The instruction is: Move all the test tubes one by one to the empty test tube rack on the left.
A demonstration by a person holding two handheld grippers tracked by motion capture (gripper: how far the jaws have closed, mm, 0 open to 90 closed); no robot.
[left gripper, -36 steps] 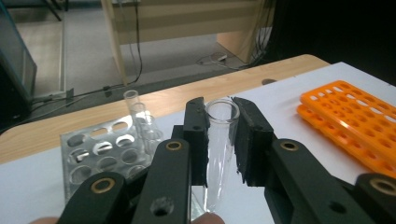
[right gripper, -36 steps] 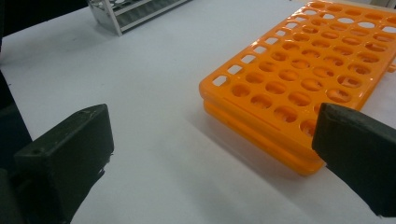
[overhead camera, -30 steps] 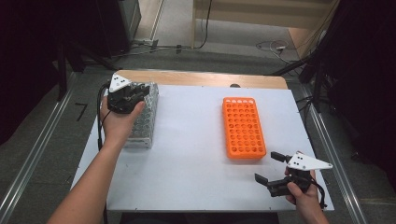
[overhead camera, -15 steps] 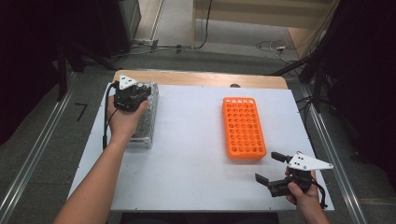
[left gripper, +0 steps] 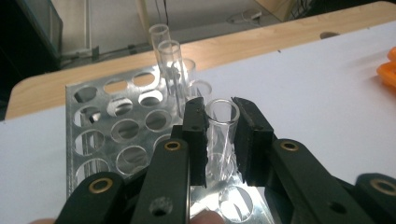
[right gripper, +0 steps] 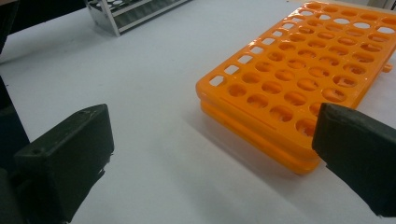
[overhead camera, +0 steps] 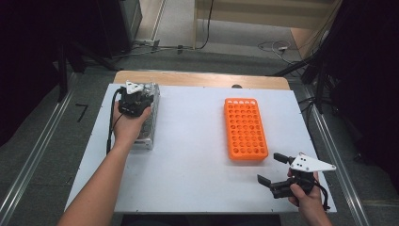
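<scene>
1. Over the shiny perforated metal rack [left gripper: 121,135] at the left of the white surface [overhead camera: 193,146], the left hand-held gripper [left gripper: 219,135] has its two black jaws clamped on the upper part of a clear glass test tube [left gripper: 221,126], which stands in a hole at the rack's near edge.
2. Just behind it, two more clear tubes [left gripper: 168,65] stand upright in the same rack.
3. The step in hand looks like the pick-up: grip made, tube not yet drawn out.
4. Next, a straight upward pull seems called for, keeping the tube from tilting against the hole's rim.
5. Well apart, the right hand-held gripper [overhead camera: 275,172] rests with jaws wide apart near the empty orange plastic rack [overhead camera: 244,127], the likely destination.
</scene>
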